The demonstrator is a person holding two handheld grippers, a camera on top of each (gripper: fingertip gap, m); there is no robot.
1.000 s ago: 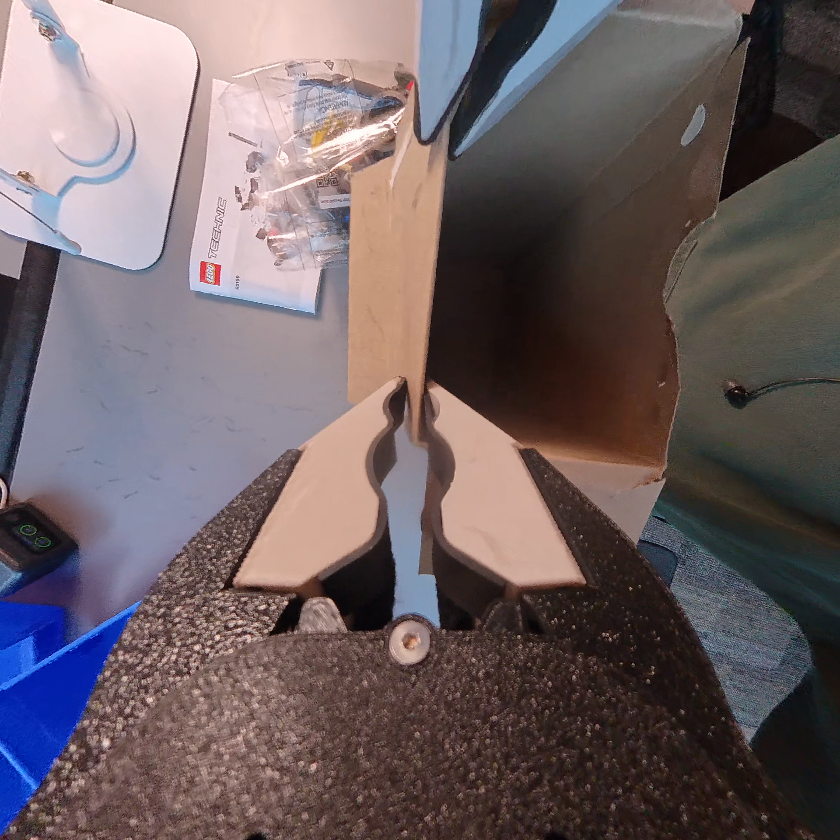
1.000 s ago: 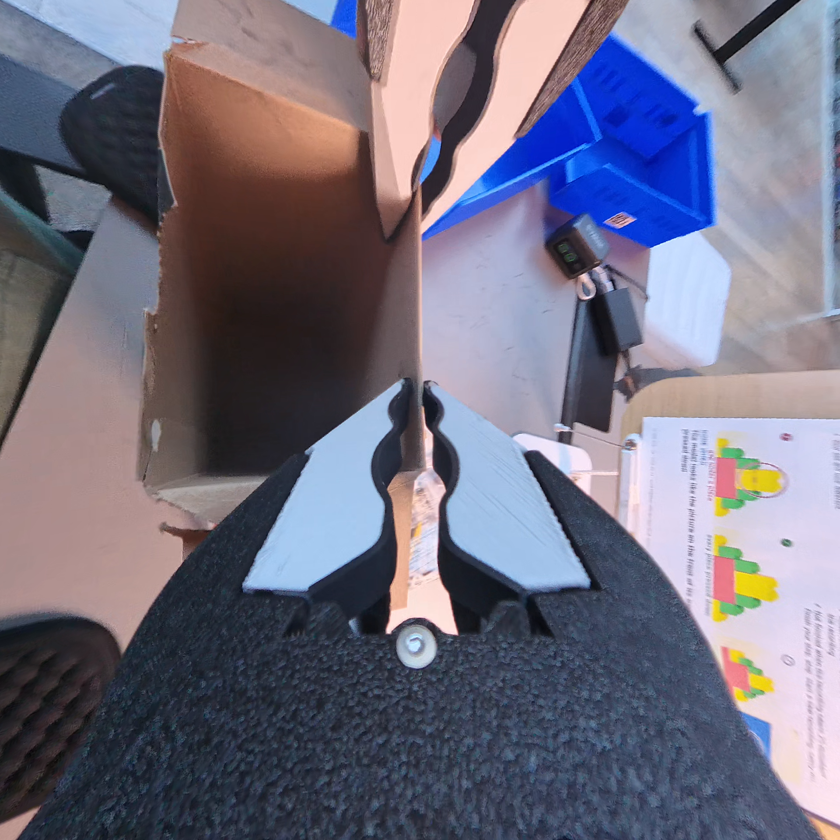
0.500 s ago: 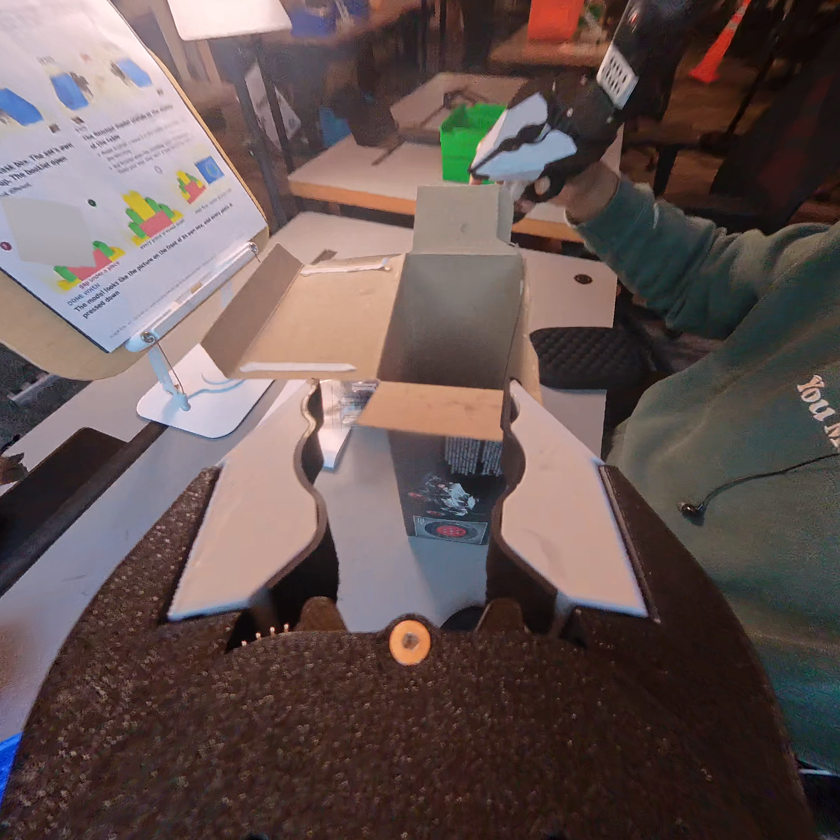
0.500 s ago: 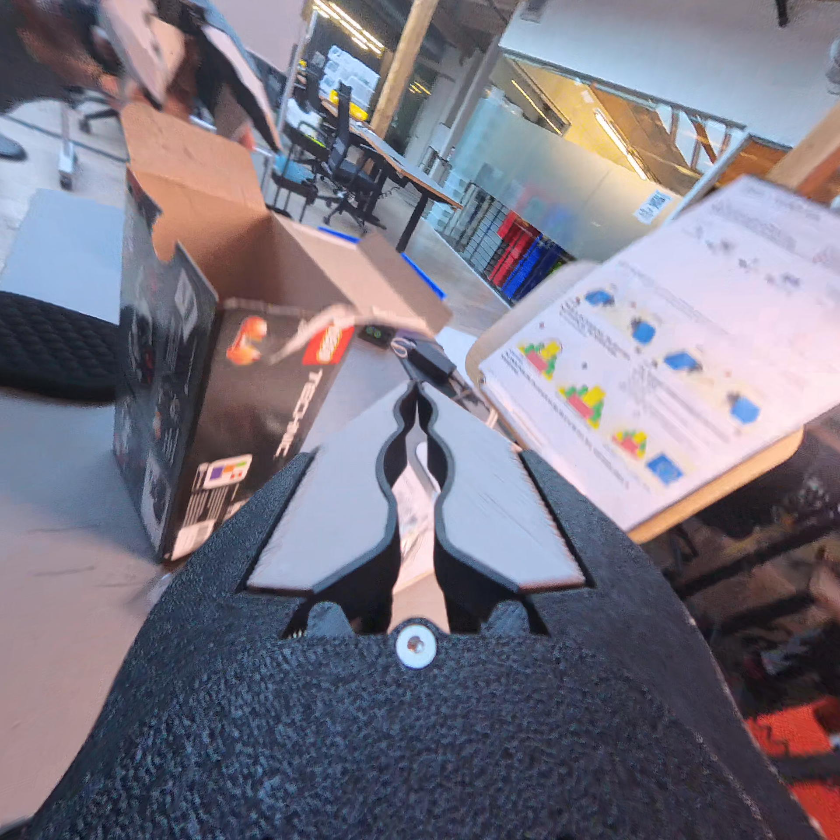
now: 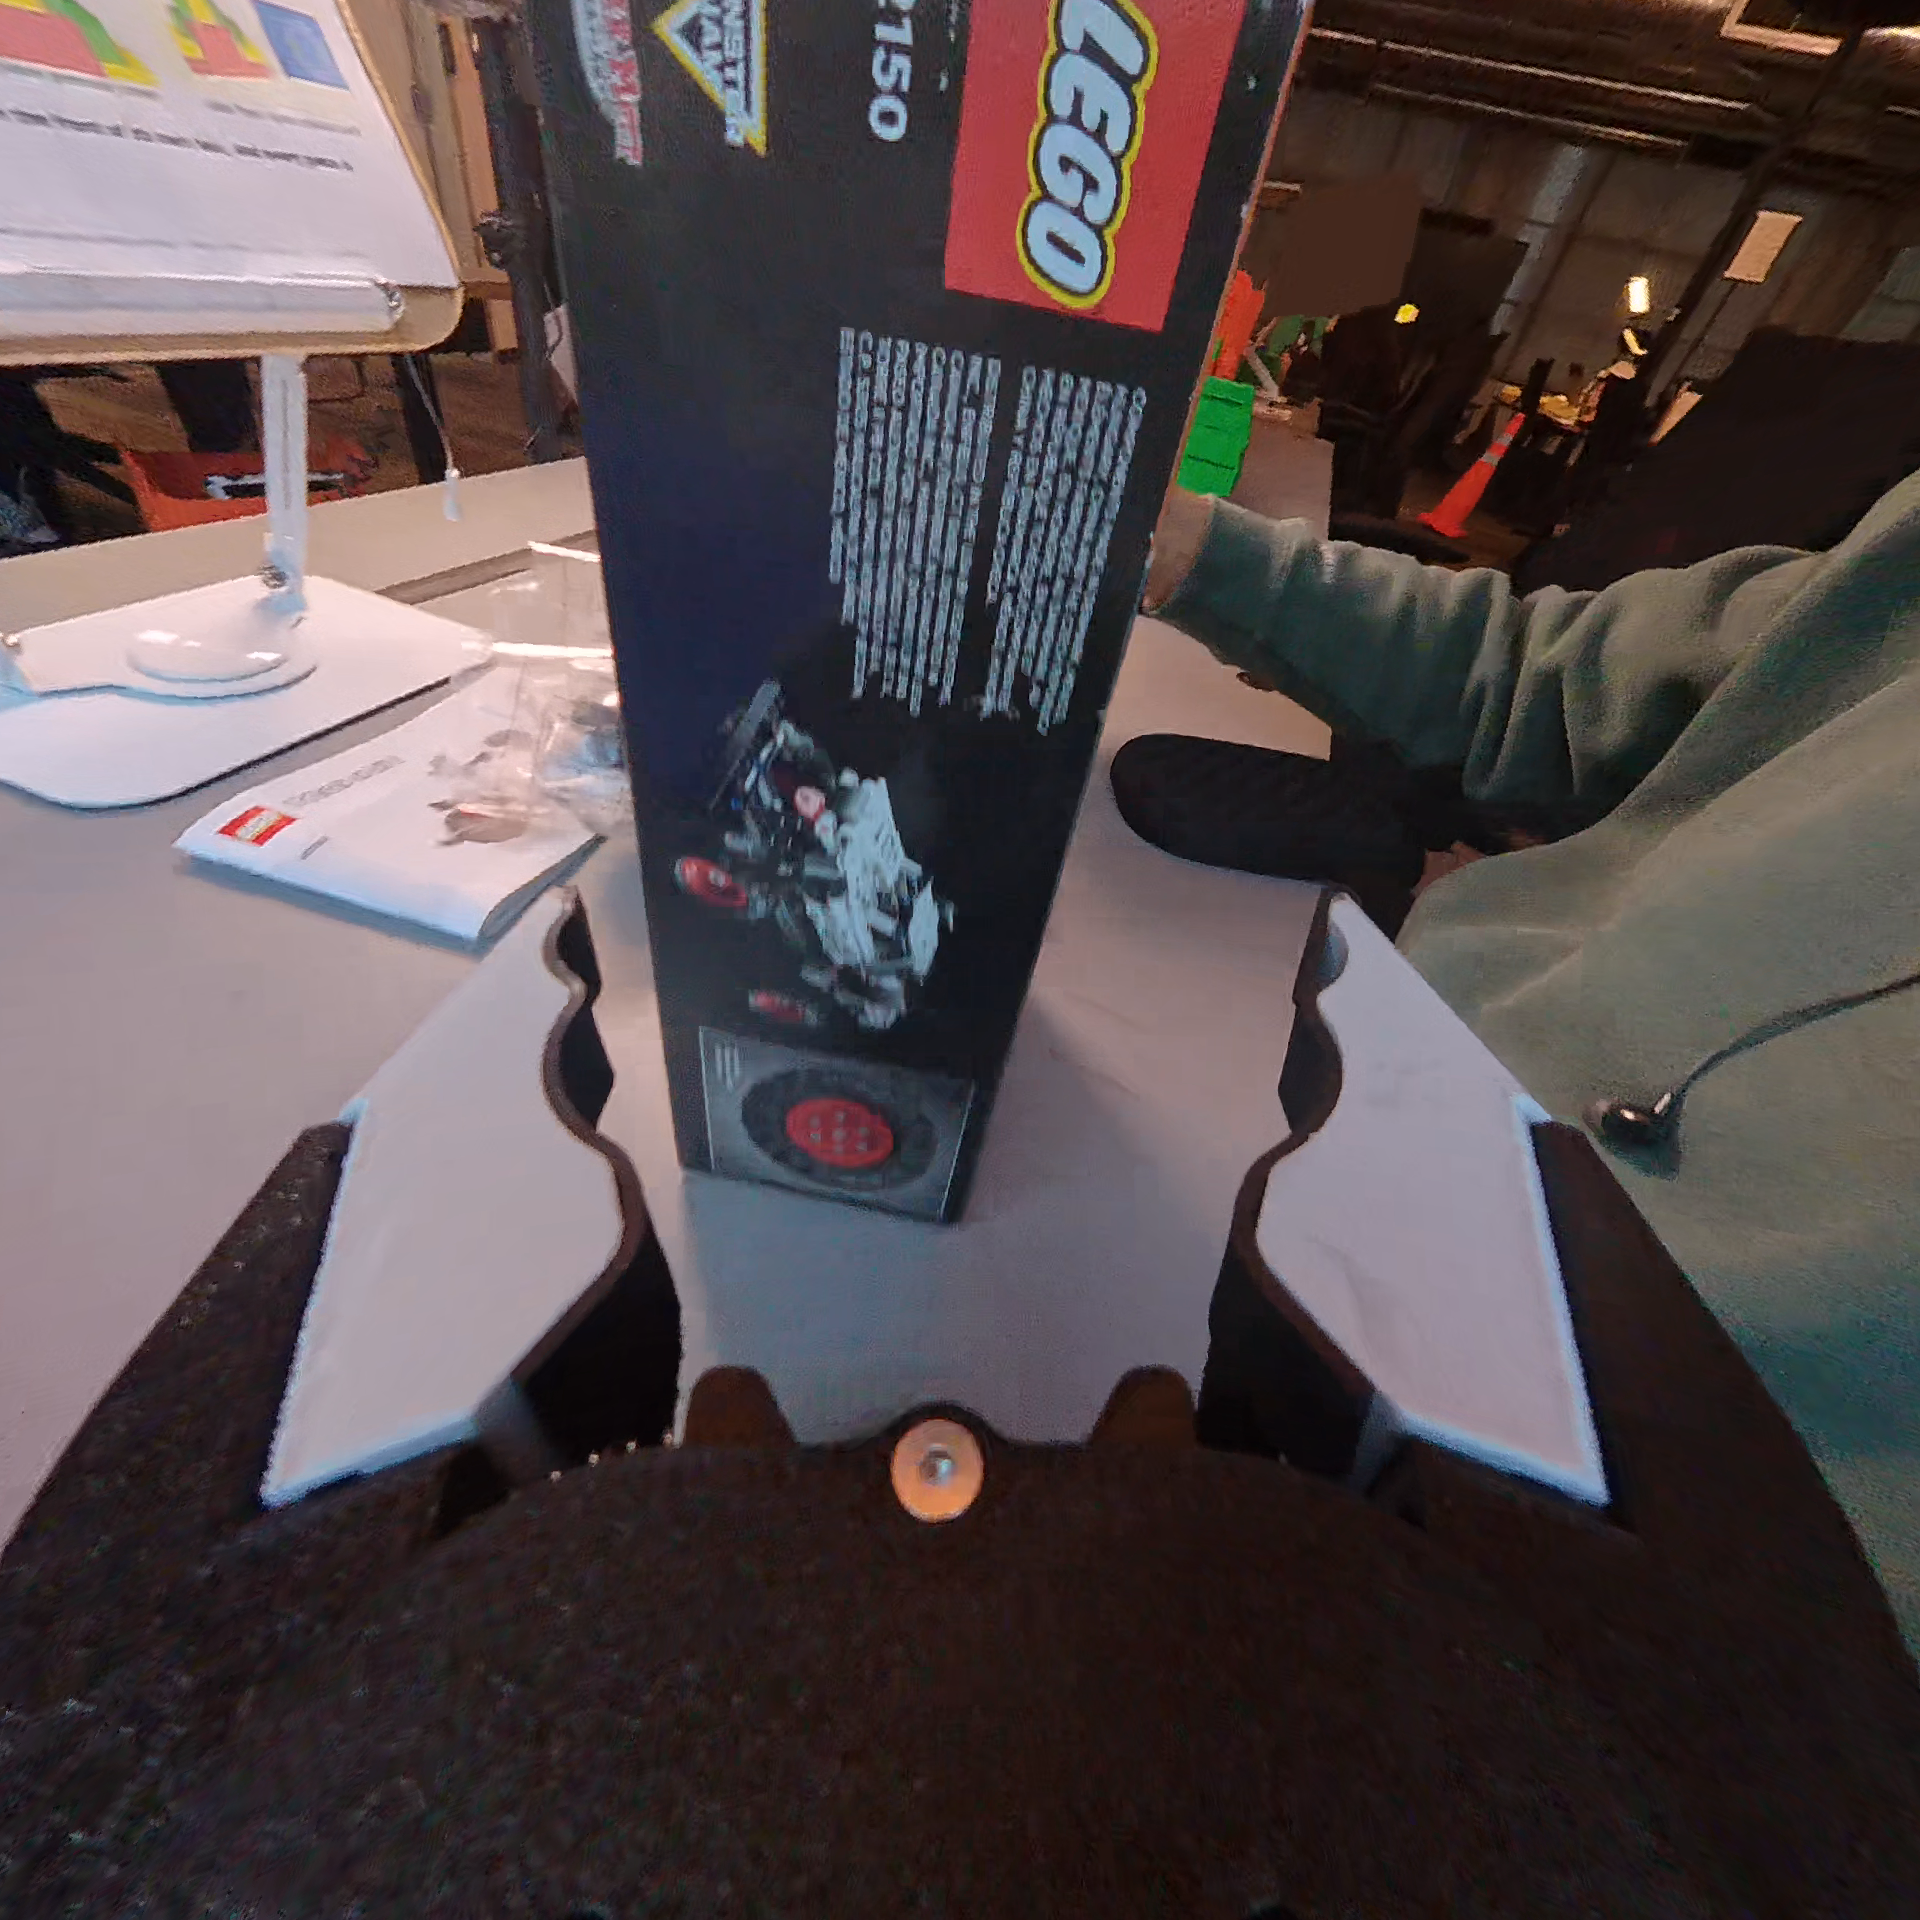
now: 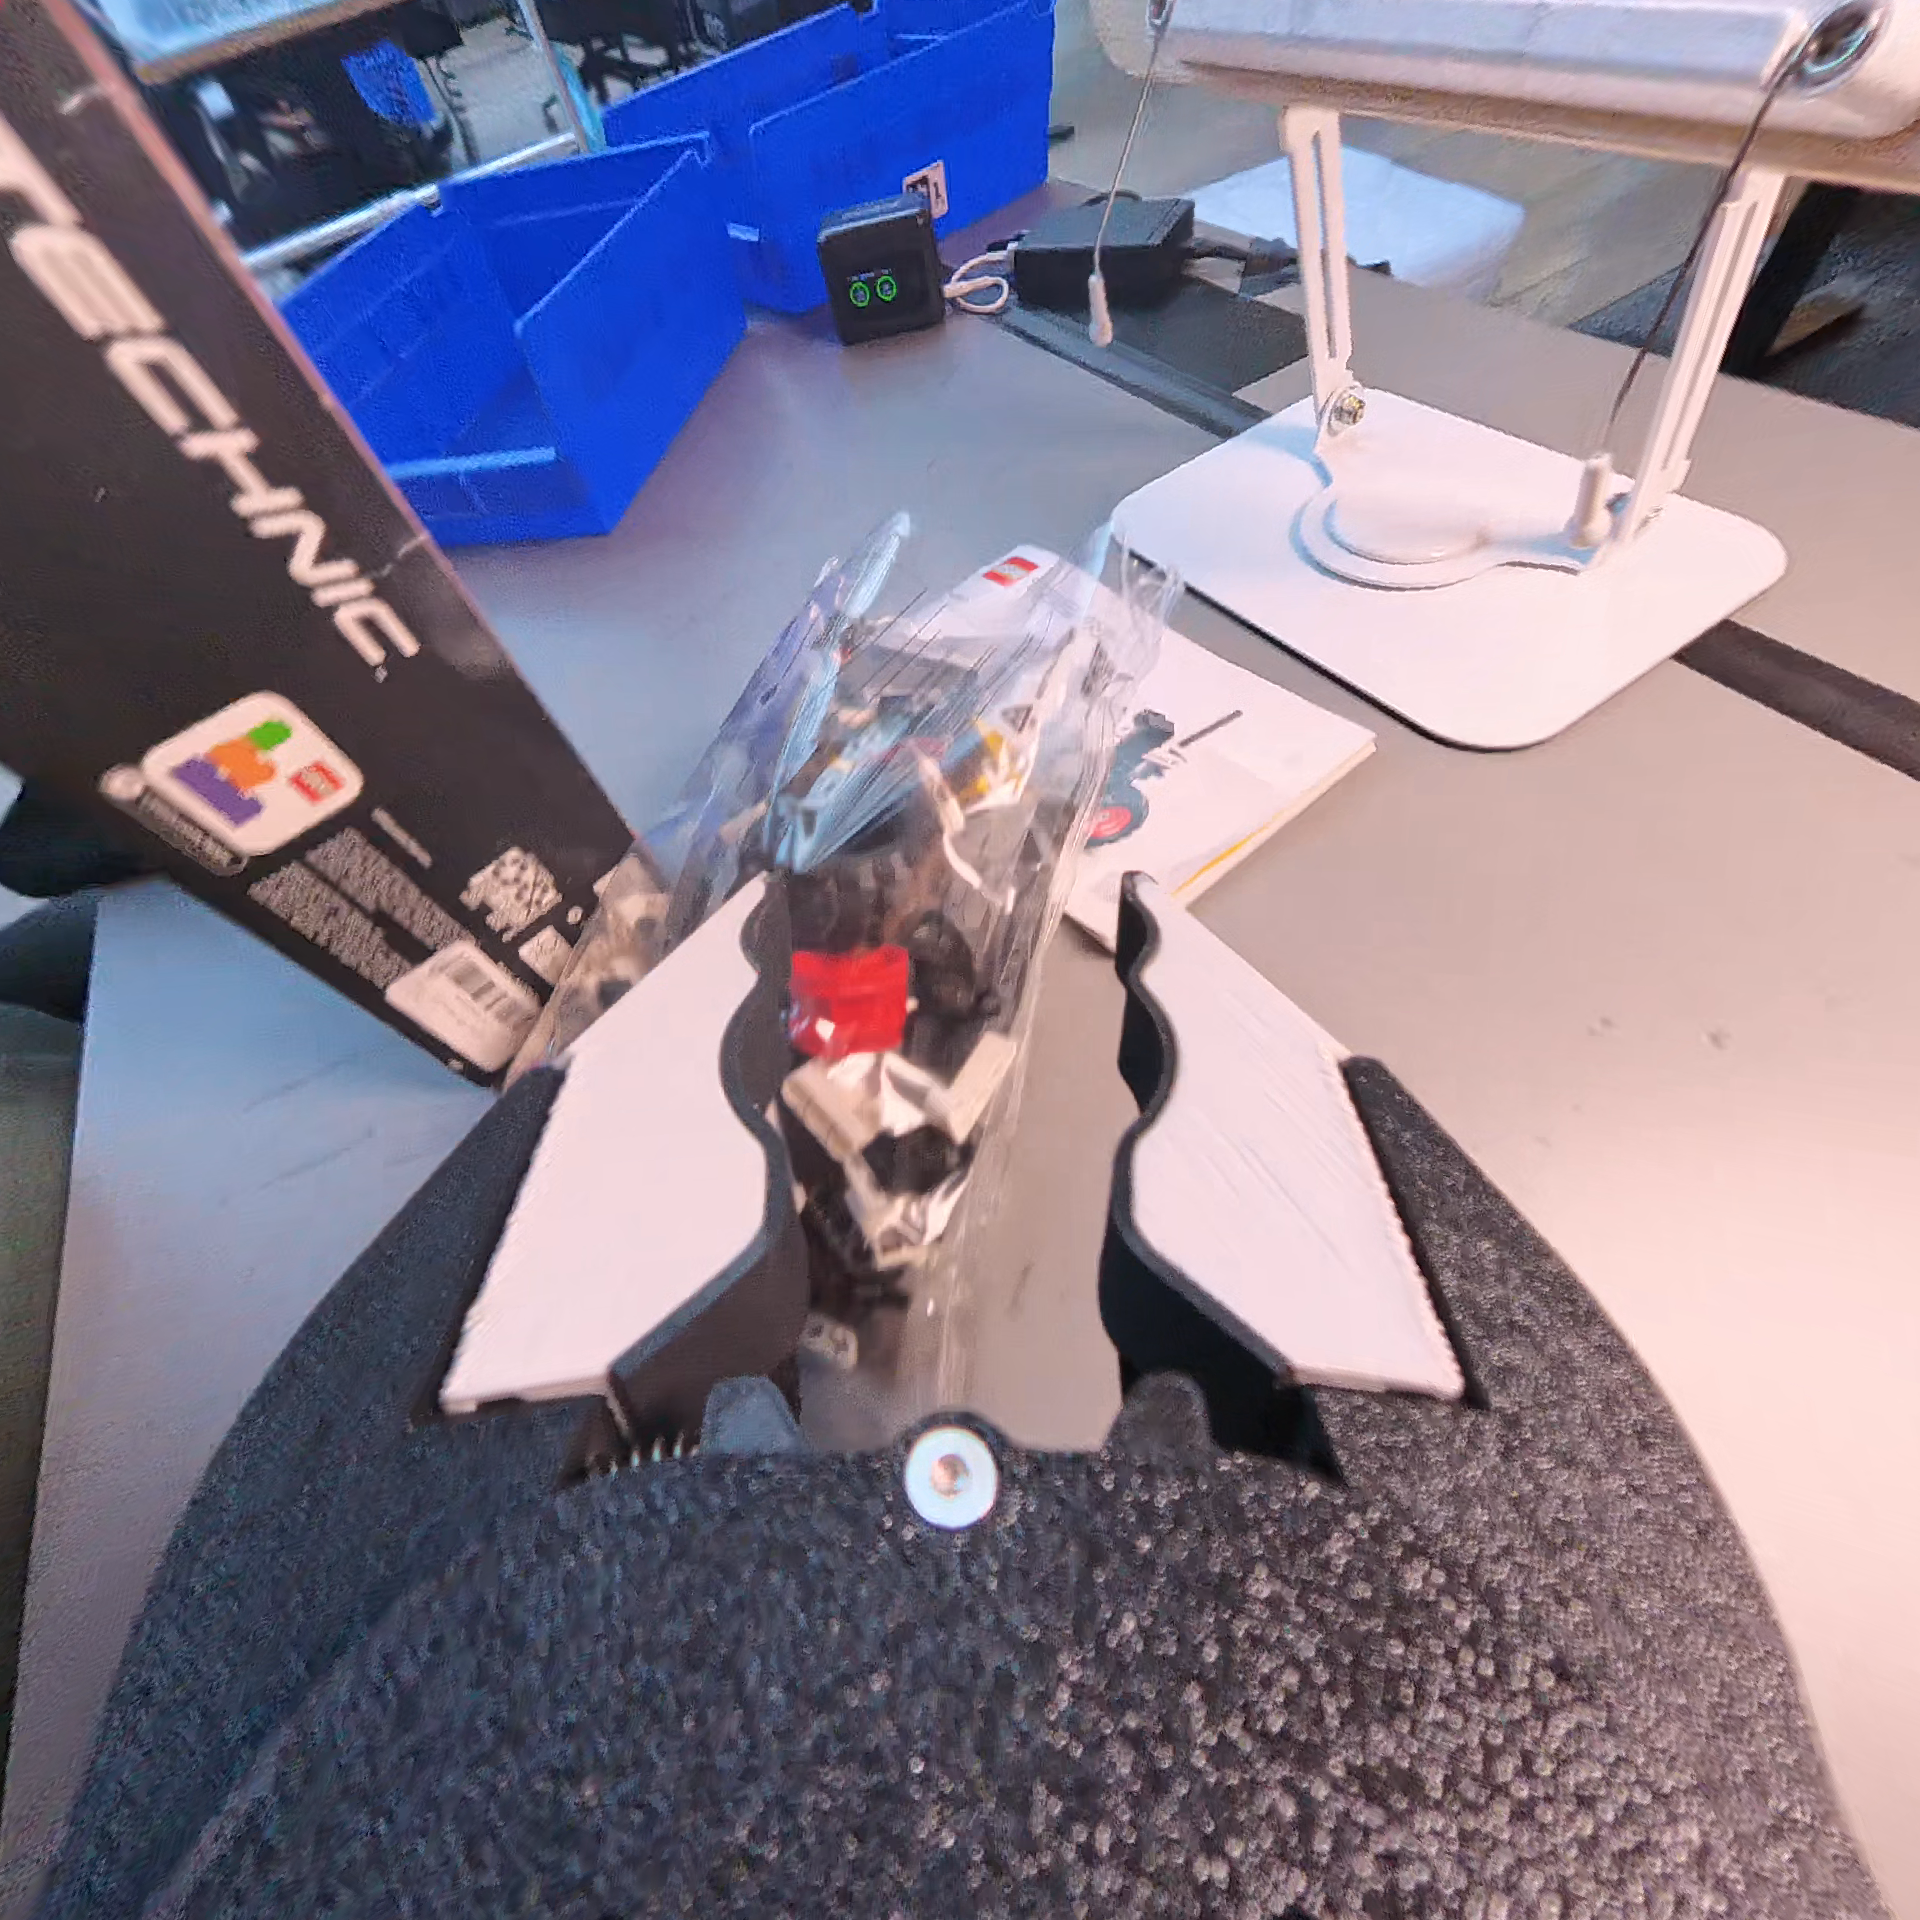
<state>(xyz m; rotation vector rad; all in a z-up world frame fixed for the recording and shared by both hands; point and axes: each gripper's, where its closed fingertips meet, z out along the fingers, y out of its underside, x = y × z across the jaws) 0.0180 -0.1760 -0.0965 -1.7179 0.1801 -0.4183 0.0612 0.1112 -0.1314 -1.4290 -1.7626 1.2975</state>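
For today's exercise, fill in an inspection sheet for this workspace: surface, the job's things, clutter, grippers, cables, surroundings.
Surface: grey table, scuffed.
Job's things: black toy box upright; clear bag of parts; instruction booklet lying flat.
Clutter: white stand base; blue bins; small black device.
Grippers: left gripper open, facing the box; right gripper open around the bag.
Cables: white cable beside the device.
Surroundings: person's green sleeve; orange cone.

Upright box (image 5: 883, 623) blocks ahead of the spread left claw (image 5: 940, 935); bare table (image 5: 208, 1039) leftward.
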